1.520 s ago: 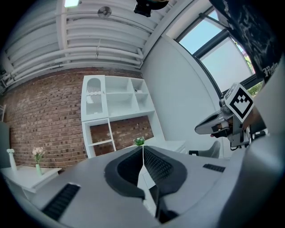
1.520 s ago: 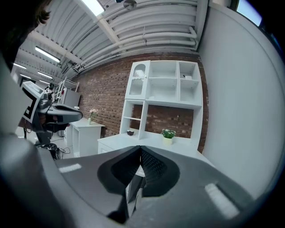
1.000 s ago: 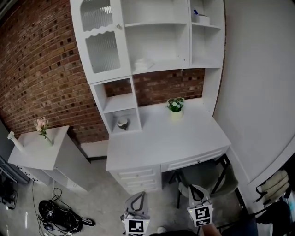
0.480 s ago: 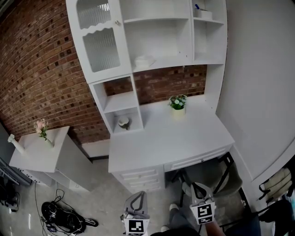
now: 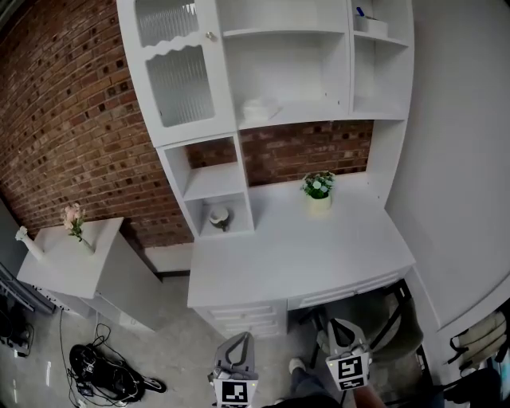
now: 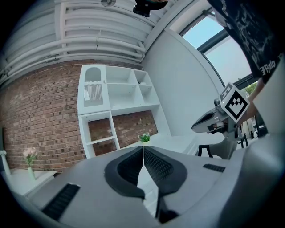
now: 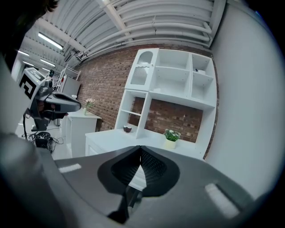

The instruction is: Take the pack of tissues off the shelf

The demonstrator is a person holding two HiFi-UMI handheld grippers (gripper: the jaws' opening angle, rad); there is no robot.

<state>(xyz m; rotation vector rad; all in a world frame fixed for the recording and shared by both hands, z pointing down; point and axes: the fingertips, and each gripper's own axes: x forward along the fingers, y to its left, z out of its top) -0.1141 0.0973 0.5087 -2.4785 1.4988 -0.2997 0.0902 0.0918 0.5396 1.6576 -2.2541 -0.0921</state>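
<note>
Approach step in hand, with nothing taken yet. Holding the left gripper (image 5: 241,339) and the right gripper (image 5: 339,327) low, at the bottom edge of the head view, well apart from the white wooden desk (image 5: 263,255) and from the white shelf unit (image 5: 296,80) on its back edge. Both clenched, jaw against jaw, with nothing between, as shown plainly in each gripper view. Judged to be the task's thing: the soft white pack of tissues (image 5: 260,109), lying untouched on the middle board of the shelf unit, near the left end of that board. Not fully sure, being small in view; also a small white box (image 5: 368,24) on the top right board. Next, need to step up to the front edge of the desk, lift 1 gripper to the height of that board, open its jaws wider than the pack, and reach in above the small potted plant with white flowers (image 5: 319,187) near the back edge of the desk without knocking it. Then close gently, since probably soft and easy to crush. Compared with 1 second ago: desk and shelf unit shifted to the right in the head view and a little nearer, a pale shoe (image 5: 296,366) now showing beside the dark chair (image 5: 370,315) under the right end of the desk, jaws unchanged.
</note>
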